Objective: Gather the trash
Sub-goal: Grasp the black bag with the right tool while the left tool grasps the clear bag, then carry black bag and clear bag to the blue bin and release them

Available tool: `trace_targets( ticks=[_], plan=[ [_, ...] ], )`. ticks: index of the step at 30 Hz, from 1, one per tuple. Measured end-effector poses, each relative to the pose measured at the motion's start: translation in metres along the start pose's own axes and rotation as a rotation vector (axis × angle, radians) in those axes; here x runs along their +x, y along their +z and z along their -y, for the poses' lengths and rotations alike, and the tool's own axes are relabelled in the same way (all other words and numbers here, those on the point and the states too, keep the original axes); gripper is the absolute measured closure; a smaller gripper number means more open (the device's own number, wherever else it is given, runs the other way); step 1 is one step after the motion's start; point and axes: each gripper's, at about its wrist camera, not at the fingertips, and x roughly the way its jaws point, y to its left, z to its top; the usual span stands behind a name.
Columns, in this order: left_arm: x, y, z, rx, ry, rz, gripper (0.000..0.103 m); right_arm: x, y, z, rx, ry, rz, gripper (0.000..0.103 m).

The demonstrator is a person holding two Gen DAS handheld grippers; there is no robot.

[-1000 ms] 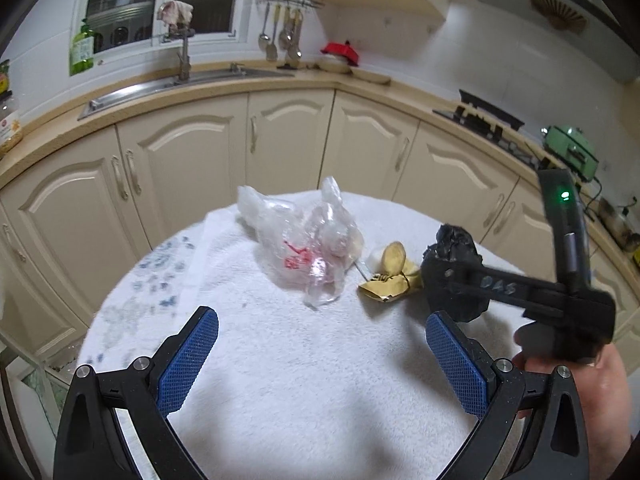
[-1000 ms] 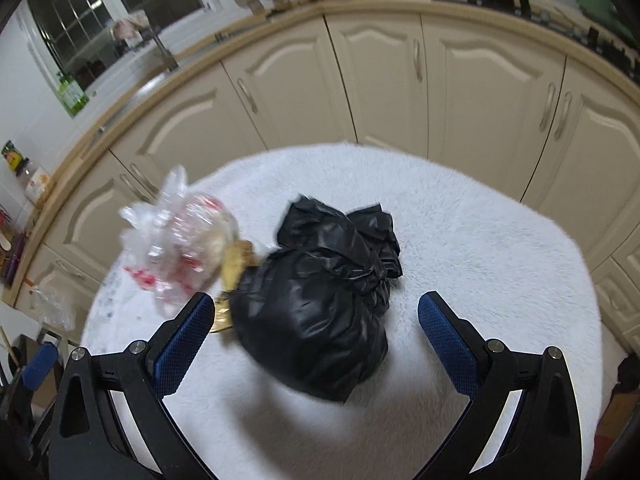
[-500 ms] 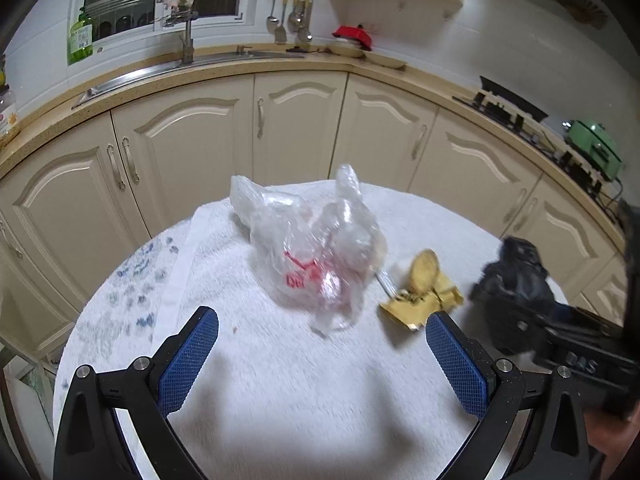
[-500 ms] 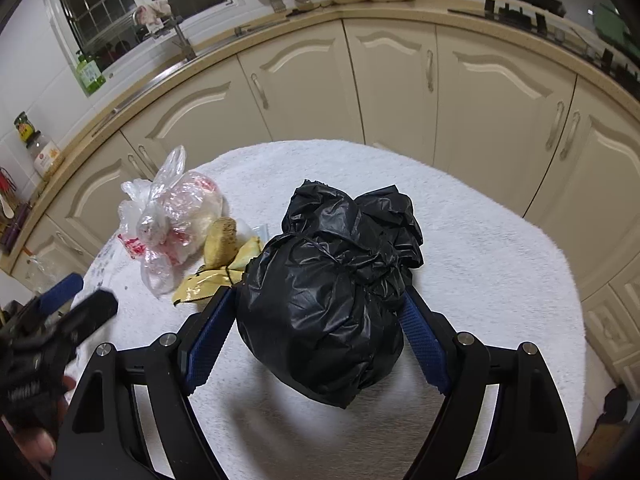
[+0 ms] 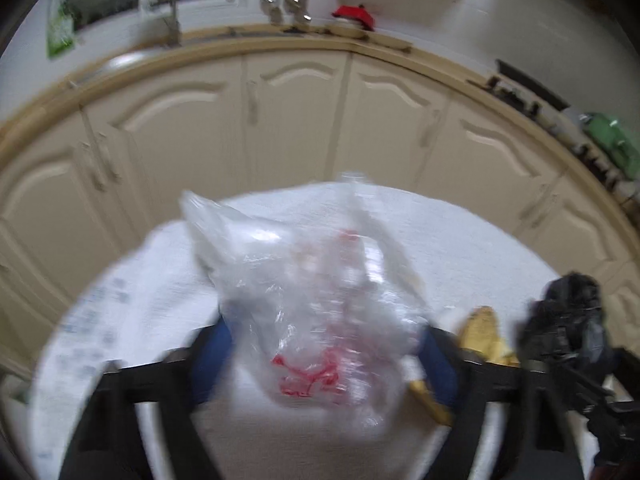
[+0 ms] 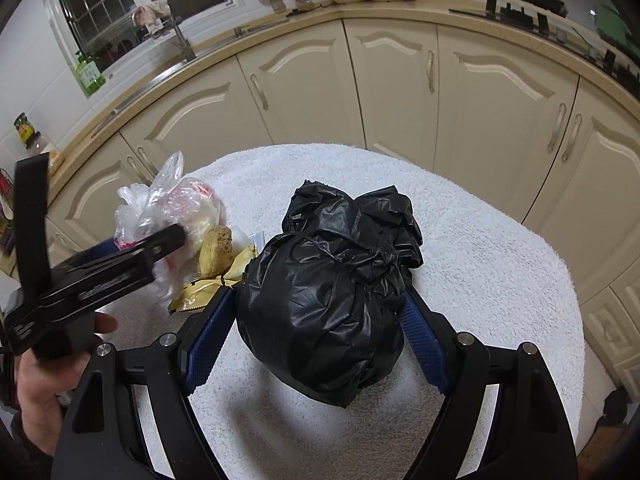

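A tied black trash bag [image 6: 328,280] sits on the white towel-covered round table [image 6: 480,264]. My right gripper [image 6: 318,298] is shut on it, both blue pads pressed into its sides. A clear plastic bag with red print [image 5: 312,288] lies further left, and my left gripper [image 5: 323,332] is closing on it with the pads touching its sides; that view is blurred. In the right wrist view the left gripper [image 6: 172,236] reaches into the clear bag [image 6: 176,208]. A yellow wrapper [image 6: 208,292] and a tan spongy lump [image 6: 216,246] lie between the two bags.
Cream kitchen cabinets [image 6: 392,80] curve around behind the table, under a counter with a sink [image 6: 172,40] and a stove [image 6: 516,0]. A person's hand [image 6: 36,384] holds the left gripper. The table's rim drops off close behind both bags.
My left gripper moved forward and down over the clear bag, and its jaws narrowed around it. The right gripper's jaws closed onto the black bag, then stayed put.
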Motion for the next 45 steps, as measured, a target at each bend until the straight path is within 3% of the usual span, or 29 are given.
trace_targets(
  ticks=[2,4,12,24,36,45],
  plan=[
    [0.003,0.0,-0.002,-0.008,-0.03,0.002,0.059,-0.001,-0.001,0.001,0.0,0.001,0.001,0.02],
    [0.003,-0.002,-0.003,-0.013,-0.053,0.009,0.062,-0.002,-0.002,0.0,-0.001,0.001,-0.001,0.02],
    [-0.017,-0.021,-0.021,-0.033,-0.085,0.0,0.064,-0.015,-0.012,-0.002,0.005,0.015,0.003,0.02],
    [-0.1,-0.071,-0.008,-0.005,-0.074,0.07,0.064,-0.067,-0.042,-0.001,0.018,0.032,0.058,0.02],
    [-0.196,-0.11,0.058,0.099,-0.152,0.179,0.064,-0.156,-0.071,0.019,0.049,0.025,0.198,0.02],
    [-0.226,-0.127,0.135,0.218,-0.257,0.212,0.064,-0.231,-0.091,0.066,0.124,-0.019,0.329,0.02]
  ],
)
